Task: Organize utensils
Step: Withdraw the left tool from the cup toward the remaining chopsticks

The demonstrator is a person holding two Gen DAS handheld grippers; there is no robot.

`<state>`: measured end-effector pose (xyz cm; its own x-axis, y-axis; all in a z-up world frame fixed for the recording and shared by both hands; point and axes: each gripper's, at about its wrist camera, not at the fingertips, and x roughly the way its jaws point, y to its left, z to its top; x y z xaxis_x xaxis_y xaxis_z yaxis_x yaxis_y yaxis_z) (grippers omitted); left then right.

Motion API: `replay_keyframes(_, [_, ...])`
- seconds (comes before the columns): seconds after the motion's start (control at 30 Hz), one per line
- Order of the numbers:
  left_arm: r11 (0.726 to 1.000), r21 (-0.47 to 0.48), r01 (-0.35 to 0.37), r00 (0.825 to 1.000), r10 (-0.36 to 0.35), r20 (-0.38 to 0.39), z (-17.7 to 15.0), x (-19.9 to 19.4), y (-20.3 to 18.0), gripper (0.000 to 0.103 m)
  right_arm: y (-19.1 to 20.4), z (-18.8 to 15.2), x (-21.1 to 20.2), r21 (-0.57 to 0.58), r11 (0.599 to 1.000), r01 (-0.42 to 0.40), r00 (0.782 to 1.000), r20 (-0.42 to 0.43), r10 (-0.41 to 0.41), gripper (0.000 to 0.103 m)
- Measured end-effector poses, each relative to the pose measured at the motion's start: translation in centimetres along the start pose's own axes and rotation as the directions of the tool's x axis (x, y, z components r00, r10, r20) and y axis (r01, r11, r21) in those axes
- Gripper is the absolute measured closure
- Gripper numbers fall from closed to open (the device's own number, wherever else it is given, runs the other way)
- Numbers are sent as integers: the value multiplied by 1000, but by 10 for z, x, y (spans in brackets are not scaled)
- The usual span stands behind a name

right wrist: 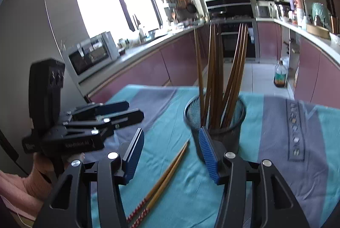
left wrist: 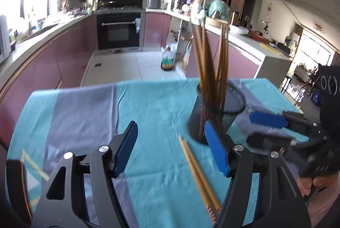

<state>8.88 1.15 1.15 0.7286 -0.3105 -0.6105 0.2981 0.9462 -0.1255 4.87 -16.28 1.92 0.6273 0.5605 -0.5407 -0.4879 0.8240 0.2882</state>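
A black mesh holder (left wrist: 216,115) (right wrist: 214,121) stands upright on the table with several brown chopsticks (left wrist: 209,62) (right wrist: 212,70) leaning in it. One pair of chopsticks (left wrist: 199,174) (right wrist: 167,174) with red patterned ends lies flat on the cloth just in front of the holder. My left gripper (left wrist: 172,143) (right wrist: 129,110) is open above the cloth, its right finger close to the holder. My right gripper (right wrist: 171,151) (left wrist: 261,130) is open over the loose pair. Neither gripper holds anything.
A teal and grey-purple cloth (left wrist: 89,113) (right wrist: 282,143) covers the table. Beyond its far edge lie a tiled floor with a bottle (left wrist: 167,60), purple cabinets, an oven (left wrist: 119,30) and a microwave (right wrist: 93,55). A hand (right wrist: 40,177) grips the left tool.
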Motion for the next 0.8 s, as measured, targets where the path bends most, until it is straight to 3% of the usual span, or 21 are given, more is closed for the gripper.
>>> replay_keyframes(0.17, [1000, -5, -24, 998, 24, -58, -27, 8, 8, 38, -2, -37, 36, 44, 999, 8, 990, -143, -2, 52])
replay_keyframes(0.3, [999, -28, -40, 995, 37, -95, -45, 13, 16, 38, -5, -51, 51, 81, 997, 20, 981, -196, -3, 58])
replay_keyframes(0.8, [999, -37, -38, 989, 32, -145, -62, 28, 12, 39, 13, -63, 69, 34, 998, 61, 967, -248, -51, 72])
